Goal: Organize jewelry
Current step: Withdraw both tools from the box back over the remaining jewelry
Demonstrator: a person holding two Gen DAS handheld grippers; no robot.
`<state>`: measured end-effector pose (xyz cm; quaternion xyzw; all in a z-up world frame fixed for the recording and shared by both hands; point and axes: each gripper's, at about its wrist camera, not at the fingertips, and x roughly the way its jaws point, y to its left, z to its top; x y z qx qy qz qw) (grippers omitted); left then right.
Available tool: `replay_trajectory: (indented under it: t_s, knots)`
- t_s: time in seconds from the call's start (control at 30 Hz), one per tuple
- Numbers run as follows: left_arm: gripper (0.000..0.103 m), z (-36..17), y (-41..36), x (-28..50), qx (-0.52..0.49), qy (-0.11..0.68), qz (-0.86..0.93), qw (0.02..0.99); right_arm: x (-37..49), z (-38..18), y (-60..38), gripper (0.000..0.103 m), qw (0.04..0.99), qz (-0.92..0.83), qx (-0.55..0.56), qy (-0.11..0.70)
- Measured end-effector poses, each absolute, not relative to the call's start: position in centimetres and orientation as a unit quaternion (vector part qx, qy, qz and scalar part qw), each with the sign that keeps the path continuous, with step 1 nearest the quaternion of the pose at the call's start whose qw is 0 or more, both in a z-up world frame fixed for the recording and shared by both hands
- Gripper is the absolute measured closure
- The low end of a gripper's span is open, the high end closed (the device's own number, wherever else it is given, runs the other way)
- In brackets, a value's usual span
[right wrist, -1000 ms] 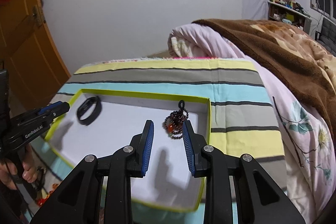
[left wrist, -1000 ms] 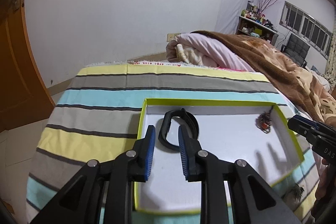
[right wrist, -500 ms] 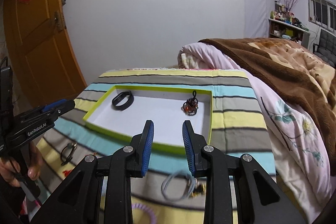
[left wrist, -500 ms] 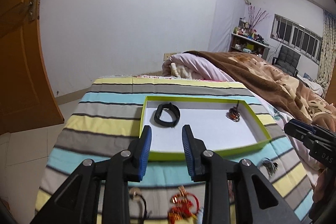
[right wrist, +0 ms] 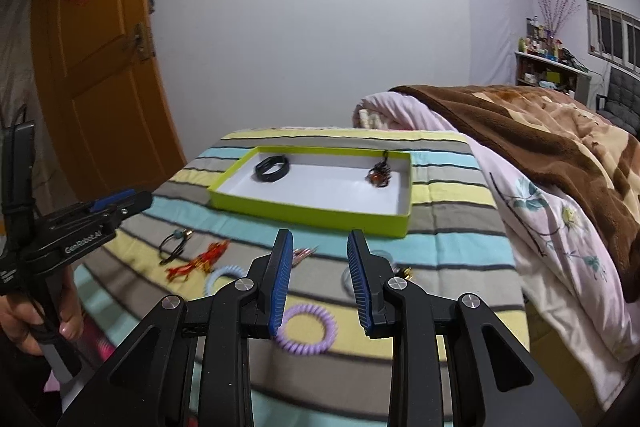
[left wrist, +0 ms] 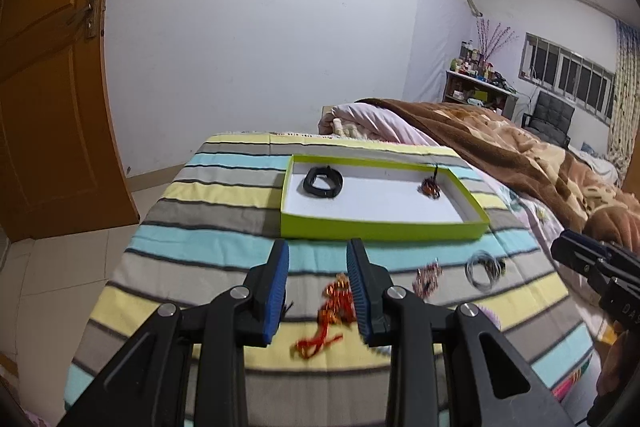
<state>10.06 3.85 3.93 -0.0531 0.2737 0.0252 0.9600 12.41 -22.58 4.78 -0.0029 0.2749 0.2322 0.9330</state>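
Both the left gripper point(left wrist: 316, 283) and the right gripper point(right wrist: 318, 273) hold their jaws apart with nothing between them, free for a fresh pick. Below them loose pieces lie on the striped blanket point(right wrist: 448, 227): a red tassel charm point(left wrist: 332, 301) and a purple coil band point(right wrist: 306, 327). Beyond, the green tray point(right wrist: 312, 213) holds a black band point(right wrist: 272, 167) and a beaded piece point(right wrist: 380, 175), well apart, likely sorted.

Striped bed point(left wrist: 224, 203) w/ green tray point(left wrist: 384, 225), loose jewelry point(left wrist: 334, 301).
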Motion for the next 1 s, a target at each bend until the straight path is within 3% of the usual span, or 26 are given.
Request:
replay_trajectory:
  t_s: [1.0]
  knots:
    - [0.072, 1.5, 3.2, 3.1, -0.039, 0.289, 0.025, 0.956, 7.2, 3.0, -24.0, 0.074, 0.934, 0.213, 0.005, 0.285]
